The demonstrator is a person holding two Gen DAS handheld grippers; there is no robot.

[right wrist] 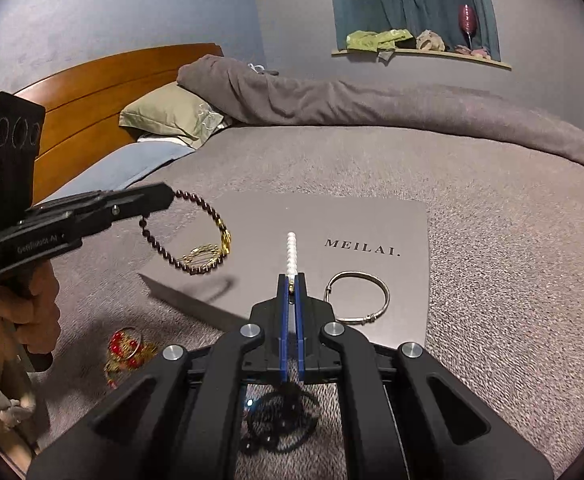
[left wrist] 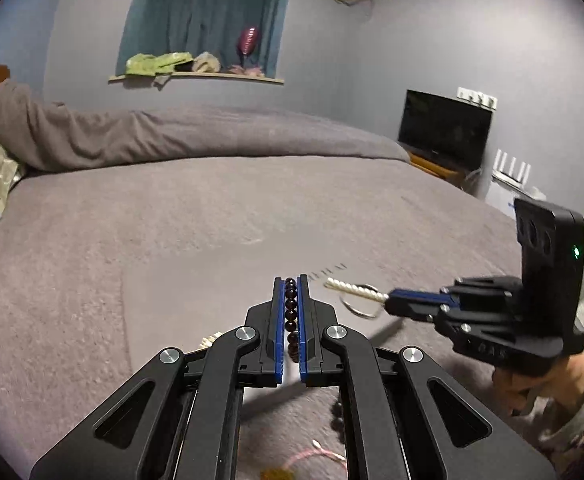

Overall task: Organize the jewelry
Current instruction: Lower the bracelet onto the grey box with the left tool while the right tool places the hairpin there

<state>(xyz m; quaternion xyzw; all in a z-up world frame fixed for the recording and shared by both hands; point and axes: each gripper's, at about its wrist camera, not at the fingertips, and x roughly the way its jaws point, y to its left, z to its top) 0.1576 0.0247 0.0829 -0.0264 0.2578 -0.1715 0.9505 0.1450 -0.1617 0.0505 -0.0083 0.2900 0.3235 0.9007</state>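
My left gripper (left wrist: 290,281) is shut on a dark bead bracelet (left wrist: 290,304). In the right wrist view that bracelet (right wrist: 196,240), with gold links, hangs in a loop from the left gripper (right wrist: 170,197) above the left edge of a grey mat (right wrist: 371,220) printed MEILAI. My right gripper (right wrist: 290,280) is shut on a white pearl strand (right wrist: 291,250) that sticks out forward over the mat. In the left wrist view the right gripper (left wrist: 388,300) holds the pearl strand (left wrist: 353,289) just above a silver bangle (left wrist: 361,312). The silver bangle (right wrist: 357,298) lies on the mat.
A red and gold piece (right wrist: 126,350) lies on the grey bedspread (right wrist: 491,320) left of the mat, and black beaded jewelry (right wrist: 280,420) lies under my right gripper. Pillows (right wrist: 172,114), a wooden headboard (right wrist: 104,80) and a rolled blanket (right wrist: 331,100) stand beyond. A television (left wrist: 443,128) is at the far right.
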